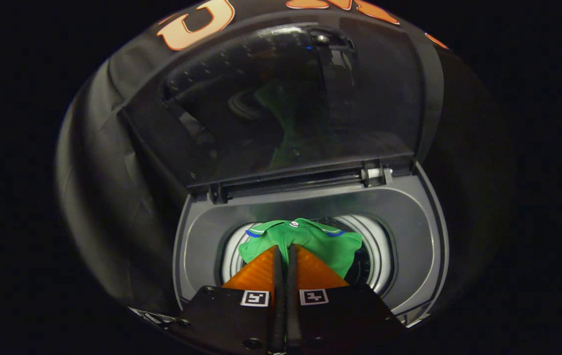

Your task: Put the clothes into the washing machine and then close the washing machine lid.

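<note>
Over open washing machine (409, 236) drum, claw (285, 249) clamps green shirt (310, 239).

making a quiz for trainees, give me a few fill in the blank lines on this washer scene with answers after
1. The gripper has its fingers closed on a shirt whose colour is ____.
2. The shirt hangs over the round opening of the ____, above the drum.
3. The lid of the machine stands ____.

Missing words: green; washing machine; open
</note>
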